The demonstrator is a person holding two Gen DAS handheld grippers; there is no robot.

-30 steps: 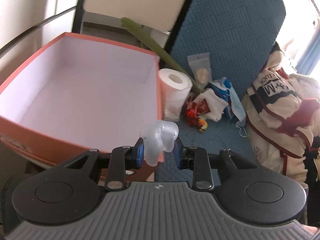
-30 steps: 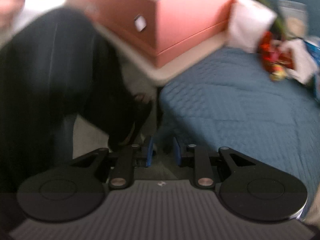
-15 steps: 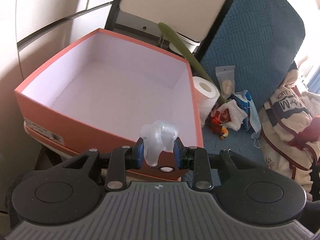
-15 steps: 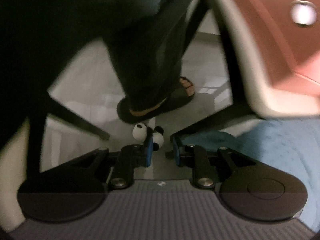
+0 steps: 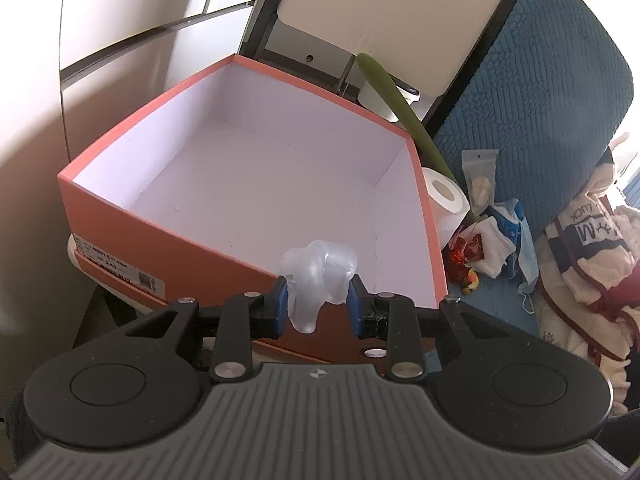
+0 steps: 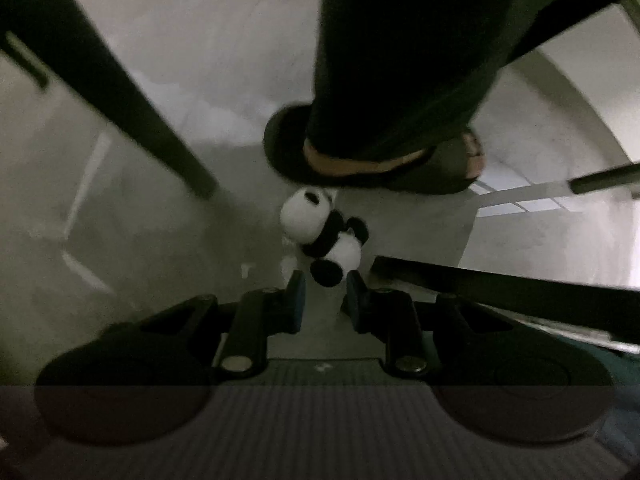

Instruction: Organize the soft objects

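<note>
My left gripper (image 5: 318, 296) is shut on a translucent, whitish squishy toy (image 5: 320, 268), held over the near corner of an open orange box (image 5: 120, 216) whose white inside is bare. My right gripper (image 6: 325, 284) points down at the grey floor, its jaws apart with nothing pressed between them. A small black-and-white panda plush (image 6: 324, 232) lies on the floor just ahead of its fingertips, one dark paw reaching the gap. A person's sandalled foot (image 6: 376, 160) stands right behind the panda.
Beside the box on a blue quilted seat (image 5: 540, 80) lie a toilet roll (image 5: 444, 196), a long green stalk (image 5: 400, 104), a pile of cloths and a face mask (image 5: 500, 232), and a striped garment (image 5: 588, 264). Dark furniture legs (image 6: 120, 92) and a bar (image 6: 500, 284) flank the panda.
The left gripper carried the squishy toy leftward until the box sits ahead of it. The right gripper dropped toward the floor and rolled; the panda came into view and now looks larger.
</note>
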